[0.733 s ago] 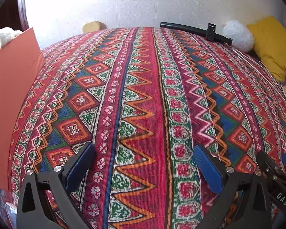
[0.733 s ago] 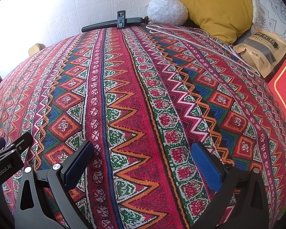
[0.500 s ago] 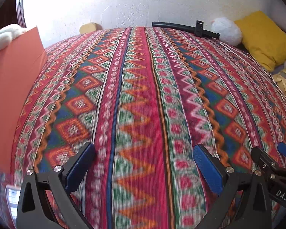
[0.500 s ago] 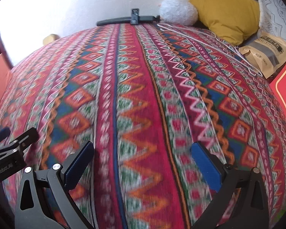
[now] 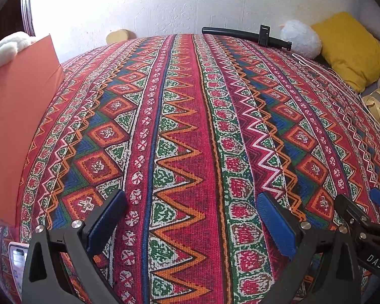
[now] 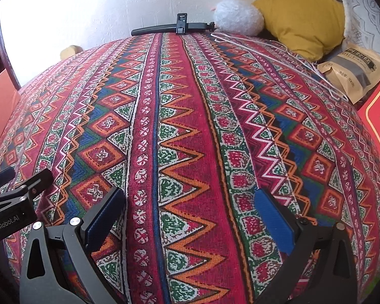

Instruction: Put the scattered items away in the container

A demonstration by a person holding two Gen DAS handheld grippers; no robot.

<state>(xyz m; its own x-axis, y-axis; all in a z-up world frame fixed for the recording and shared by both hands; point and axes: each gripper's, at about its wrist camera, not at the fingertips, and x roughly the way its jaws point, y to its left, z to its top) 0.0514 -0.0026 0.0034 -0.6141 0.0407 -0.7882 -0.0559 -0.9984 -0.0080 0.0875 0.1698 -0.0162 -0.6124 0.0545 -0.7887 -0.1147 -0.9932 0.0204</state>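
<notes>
Both the left gripper and right gripper hover with jaws spread and empty over the patterned bedspread, while the scattered things (white wire hangers, kraft pouch) lie far right, nearer the right gripper, the hangers' long axis running near-right to far-left.

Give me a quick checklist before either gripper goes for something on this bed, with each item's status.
1. Left gripper open, nothing between the pads: ok.
2. Right gripper open, nothing held: ok.
3. Items in sight: white hangers, brown pouch, black stick: ok.
4. Patterned cloth ahead free of obstacles: ok.
5. Container identified: orange box at left, its inside hidden: cannot tell.
</notes>
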